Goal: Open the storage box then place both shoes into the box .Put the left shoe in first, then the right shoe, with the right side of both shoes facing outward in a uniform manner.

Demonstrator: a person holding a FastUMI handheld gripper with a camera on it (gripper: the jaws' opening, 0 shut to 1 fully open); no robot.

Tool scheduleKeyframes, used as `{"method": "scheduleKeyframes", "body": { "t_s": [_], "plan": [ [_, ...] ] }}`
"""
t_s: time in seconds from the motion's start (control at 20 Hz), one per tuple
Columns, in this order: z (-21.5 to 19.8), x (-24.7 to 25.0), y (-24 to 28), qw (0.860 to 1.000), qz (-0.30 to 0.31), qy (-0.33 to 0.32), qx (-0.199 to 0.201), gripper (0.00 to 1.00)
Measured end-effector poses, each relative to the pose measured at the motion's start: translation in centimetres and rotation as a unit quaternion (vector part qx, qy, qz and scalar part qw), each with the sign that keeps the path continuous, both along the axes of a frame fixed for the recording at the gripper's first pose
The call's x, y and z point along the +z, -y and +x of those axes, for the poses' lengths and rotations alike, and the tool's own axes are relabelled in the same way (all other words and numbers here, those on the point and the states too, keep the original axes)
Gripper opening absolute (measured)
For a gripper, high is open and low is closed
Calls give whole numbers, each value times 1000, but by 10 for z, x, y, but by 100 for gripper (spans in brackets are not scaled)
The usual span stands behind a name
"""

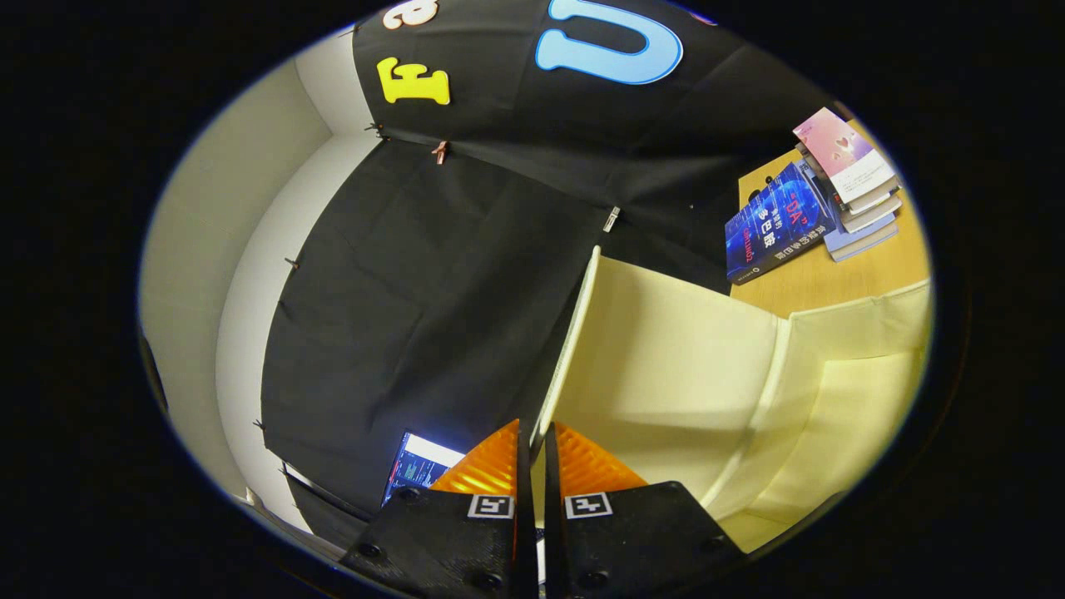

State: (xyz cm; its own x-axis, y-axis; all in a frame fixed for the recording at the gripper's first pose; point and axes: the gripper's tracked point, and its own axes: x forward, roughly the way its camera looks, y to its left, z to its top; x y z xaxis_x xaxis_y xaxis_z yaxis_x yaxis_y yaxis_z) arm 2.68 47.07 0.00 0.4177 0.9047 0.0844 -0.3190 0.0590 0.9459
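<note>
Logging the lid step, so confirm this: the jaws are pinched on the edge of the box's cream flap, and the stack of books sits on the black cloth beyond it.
One thing is wrong. In the gripper view the stack of books sits on a wooden table, not on cloth. The rest holds: the gripper is pinched on the edge of the cream flap.

One gripper (532, 437), its two fingers (487, 470) pinched nearly together on the thin edge of one pale box lid (666, 366). One storage box (865, 391), its inside showing. About five books (832, 200) in one pile on one wooden table (865, 274); exact number hard to tell. One lit screen (416, 470). A few small clips (439, 151) on the cloth.
</note>
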Motion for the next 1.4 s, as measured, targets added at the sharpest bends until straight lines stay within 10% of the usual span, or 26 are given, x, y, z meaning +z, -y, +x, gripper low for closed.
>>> {"method": "scheduleKeyframes", "body": {
  "t_s": [0.2, 0.5, 1.0, 1.4],
  "plan": [
    [0, 1, -8, 1000, -4, 2, -2, 23],
    [12, -10, 9, 996, -55, 40, -61, 94],
    [-10, -70, 163, 939, -265, 88, -202, 98],
    [-83, -197, 311, 830, -500, 24, -245, 98]
  ]
}}
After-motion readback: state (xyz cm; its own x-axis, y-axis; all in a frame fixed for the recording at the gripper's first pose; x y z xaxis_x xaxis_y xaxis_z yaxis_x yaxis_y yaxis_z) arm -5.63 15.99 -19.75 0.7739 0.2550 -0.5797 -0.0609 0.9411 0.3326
